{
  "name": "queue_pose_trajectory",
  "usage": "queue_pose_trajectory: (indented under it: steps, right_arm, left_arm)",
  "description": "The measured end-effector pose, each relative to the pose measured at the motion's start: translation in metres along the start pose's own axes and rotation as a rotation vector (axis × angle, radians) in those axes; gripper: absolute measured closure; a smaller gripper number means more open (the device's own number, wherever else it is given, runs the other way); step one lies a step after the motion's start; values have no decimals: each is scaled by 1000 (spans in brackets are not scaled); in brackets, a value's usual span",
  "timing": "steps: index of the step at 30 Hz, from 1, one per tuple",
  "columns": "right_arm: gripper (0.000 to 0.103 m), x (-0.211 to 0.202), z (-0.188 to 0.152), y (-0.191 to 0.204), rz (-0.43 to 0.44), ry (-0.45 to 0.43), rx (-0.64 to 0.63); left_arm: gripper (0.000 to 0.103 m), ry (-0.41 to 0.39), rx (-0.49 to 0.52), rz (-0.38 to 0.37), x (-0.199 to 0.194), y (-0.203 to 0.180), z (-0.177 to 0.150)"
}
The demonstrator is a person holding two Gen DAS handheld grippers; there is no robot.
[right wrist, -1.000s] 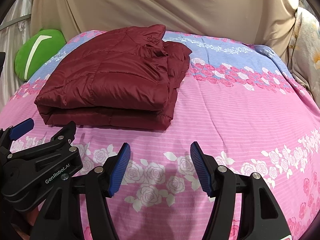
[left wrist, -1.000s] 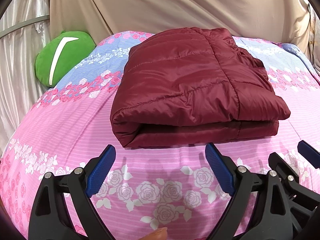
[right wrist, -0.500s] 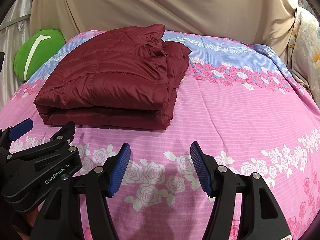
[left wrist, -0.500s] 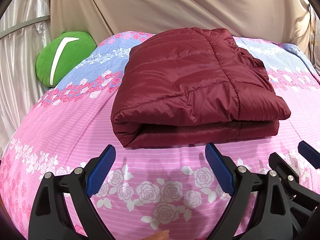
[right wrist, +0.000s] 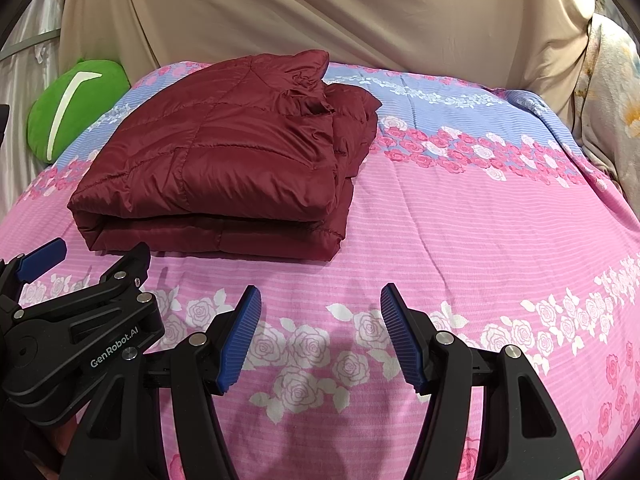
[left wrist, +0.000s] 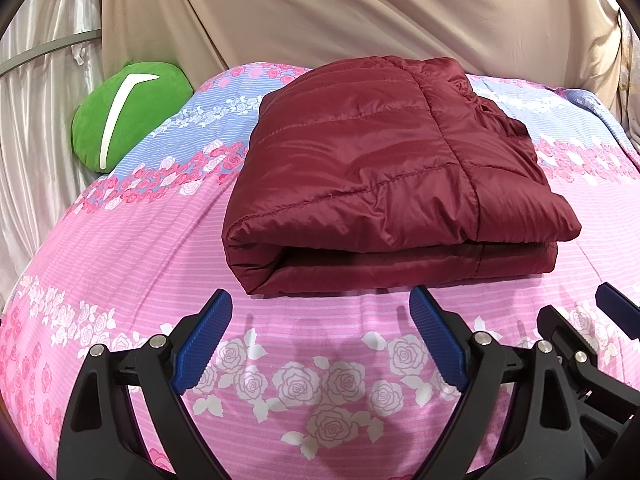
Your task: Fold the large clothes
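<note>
- Since the jacket (left wrist: 384,184) lies on the bed (left wrist: 132,264) as a squared, layered bundle, the folding looks finished or close to it; that is my reading from its shape.
- Its folded edge faces both cameras, with at least two thick layers stacked, and the top layer overhangs the lower one a little on the right in the left view.
- At the far right corner the cloth bunches into a rumpled lump, most plainly in the right view; tidying that bit may be all that is left, if anything.
- No other clothes waiting to be folded show in either view.
- Left tool (left wrist: 320,340) hangs over the bed just short of the jacket's near edge, its blue pads spread wide and gripping nothing.
- Right tool (right wrist: 320,332) sits beside it, further right and off the jacket's corner, also spread wide and empty.
- Neither tool touches the jacket.
- One readable mark: "GenRobot.AI" in pale letters on the black body of the left tool, seen from the right view.
- A green cushion (left wrist: 128,116) with a white curved stripe rests at the bed's far left edge; the stripe is a shape, not writing.
- No label or brand can be made out on the jacket.
</note>
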State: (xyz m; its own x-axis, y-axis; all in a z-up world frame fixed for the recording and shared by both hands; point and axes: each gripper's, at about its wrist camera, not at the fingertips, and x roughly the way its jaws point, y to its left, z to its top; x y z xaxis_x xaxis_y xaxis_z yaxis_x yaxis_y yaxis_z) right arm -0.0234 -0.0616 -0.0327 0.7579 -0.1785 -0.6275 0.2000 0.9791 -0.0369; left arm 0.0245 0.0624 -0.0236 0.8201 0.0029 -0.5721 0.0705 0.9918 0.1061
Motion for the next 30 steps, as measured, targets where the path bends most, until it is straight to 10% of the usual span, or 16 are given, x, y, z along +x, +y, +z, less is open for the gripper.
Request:
queue_pose_trajectory:
  steps: [30]
  right_arm:
    - [42,-3,0,-4,-9,-12,-7]
  left_arm:
    - [18,-8,-2,9,-5,-1,1]
